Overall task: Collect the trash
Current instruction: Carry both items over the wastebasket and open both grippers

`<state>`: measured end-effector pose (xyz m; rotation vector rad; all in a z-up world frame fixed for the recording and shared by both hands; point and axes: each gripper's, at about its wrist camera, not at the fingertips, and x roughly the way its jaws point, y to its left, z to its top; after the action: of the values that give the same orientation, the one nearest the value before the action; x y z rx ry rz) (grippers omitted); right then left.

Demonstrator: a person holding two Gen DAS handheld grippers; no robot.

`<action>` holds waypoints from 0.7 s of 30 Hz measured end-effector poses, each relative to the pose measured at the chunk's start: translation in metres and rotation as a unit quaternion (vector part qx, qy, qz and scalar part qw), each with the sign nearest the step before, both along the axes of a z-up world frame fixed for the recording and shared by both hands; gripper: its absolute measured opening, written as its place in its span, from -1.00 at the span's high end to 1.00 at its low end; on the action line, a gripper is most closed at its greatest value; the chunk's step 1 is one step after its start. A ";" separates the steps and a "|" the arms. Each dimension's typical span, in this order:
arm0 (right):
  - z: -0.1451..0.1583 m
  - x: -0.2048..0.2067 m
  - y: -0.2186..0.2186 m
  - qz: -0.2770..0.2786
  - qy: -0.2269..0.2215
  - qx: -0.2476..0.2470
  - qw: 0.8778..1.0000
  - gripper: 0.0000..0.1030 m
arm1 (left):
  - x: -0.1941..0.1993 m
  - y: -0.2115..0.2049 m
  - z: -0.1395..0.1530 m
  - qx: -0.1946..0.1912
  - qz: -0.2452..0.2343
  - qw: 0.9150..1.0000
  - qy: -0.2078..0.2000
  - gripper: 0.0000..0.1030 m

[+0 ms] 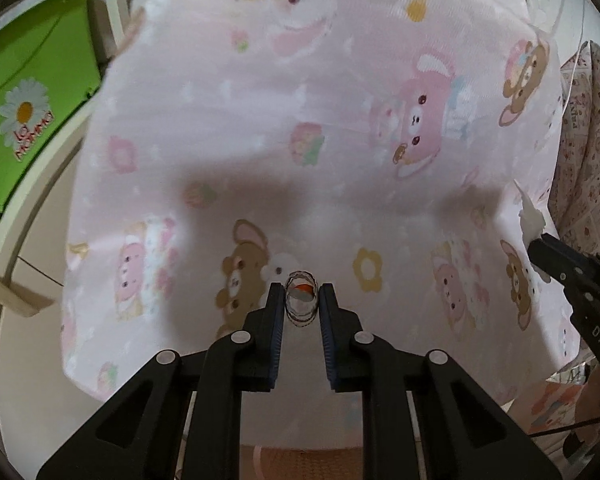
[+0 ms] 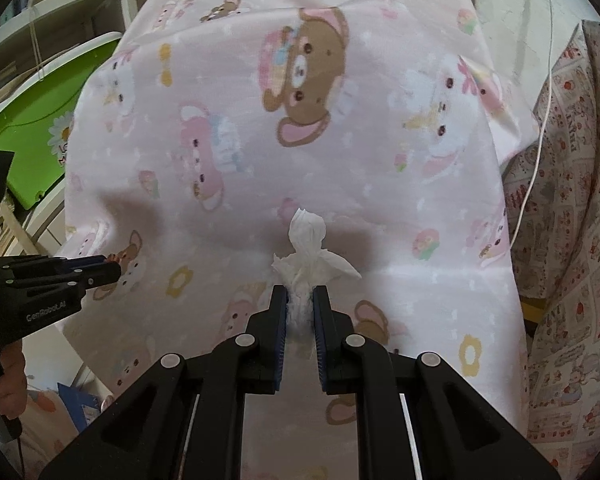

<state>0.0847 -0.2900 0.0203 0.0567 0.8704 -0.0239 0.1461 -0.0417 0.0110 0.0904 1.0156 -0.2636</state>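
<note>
My left claw [image 1: 301, 300] is pinching a small clear crinkled wrapper [image 1: 300, 299] with an orange spot inside, held above the pink cartoon-print sheet [image 1: 228, 128], towards its near edge. My right claw [image 2: 300, 300] is clamped on a twisted white tissue [image 2: 306, 246], which sticks up past my fingertips, also over the sheet's near part. A green bin [image 1: 28, 92] with a daisy sticker stands off the sheet's left edge. A patterned cloth [image 2: 572, 200] lies along the right edge.
</note>
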 end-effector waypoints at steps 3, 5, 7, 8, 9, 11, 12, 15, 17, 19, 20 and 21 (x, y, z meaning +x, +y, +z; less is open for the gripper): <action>0.003 -0.005 0.004 0.008 -0.007 0.011 1.000 0.73 | -0.015 0.008 0.007 -0.002 0.005 1.000 -0.009 0.68; 0.006 -0.011 0.008 0.014 -0.010 0.018 1.000 0.74 | -0.023 0.014 0.010 -0.018 0.012 1.000 -0.004 0.68; 0.007 -0.016 0.014 0.022 -0.013 0.019 0.999 0.74 | -0.027 0.010 0.014 -0.031 0.013 0.999 -0.001 0.68; 0.008 -0.020 0.018 0.027 -0.014 0.020 0.999 0.73 | -0.031 0.012 0.015 -0.034 0.012 0.999 -0.004 0.68; 0.009 -0.023 0.021 0.031 -0.014 0.020 0.999 0.73 | -0.037 0.011 0.017 -0.033 0.012 0.999 -0.008 0.68; 0.010 -0.029 0.028 0.039 -0.015 0.023 0.999 0.73 | -0.054 0.003 0.007 -0.031 0.020 0.999 -0.011 0.68; 0.010 -0.034 0.032 0.046 -0.014 0.026 0.999 0.73 | -0.063 0.001 -0.001 -0.030 0.024 0.999 -0.007 0.68; 0.012 -0.043 0.039 0.057 -0.016 0.024 0.998 0.73 | -0.085 0.008 -0.008 -0.014 0.034 0.999 -0.002 0.70; 0.013 -0.051 0.044 0.066 -0.015 0.027 0.997 0.73 | -0.094 0.008 -0.008 -0.015 0.025 1.000 0.000 0.71; 0.016 -0.058 0.050 0.078 -0.013 0.031 0.996 0.73 | -0.103 0.010 -0.004 -0.021 0.025 0.999 -0.001 0.71; 0.018 -0.066 0.054 0.087 -0.014 0.035 0.995 0.73 | -0.106 0.011 -0.003 -0.022 0.025 0.999 0.000 0.71; 0.020 -0.071 0.058 0.097 -0.016 0.038 0.994 0.73 | -0.109 0.013 -0.004 -0.024 0.025 0.999 0.004 0.71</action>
<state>0.0133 -0.2322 0.0405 0.0434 0.8417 0.1923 0.0374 -0.0292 0.0073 0.0204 1.0168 -0.2438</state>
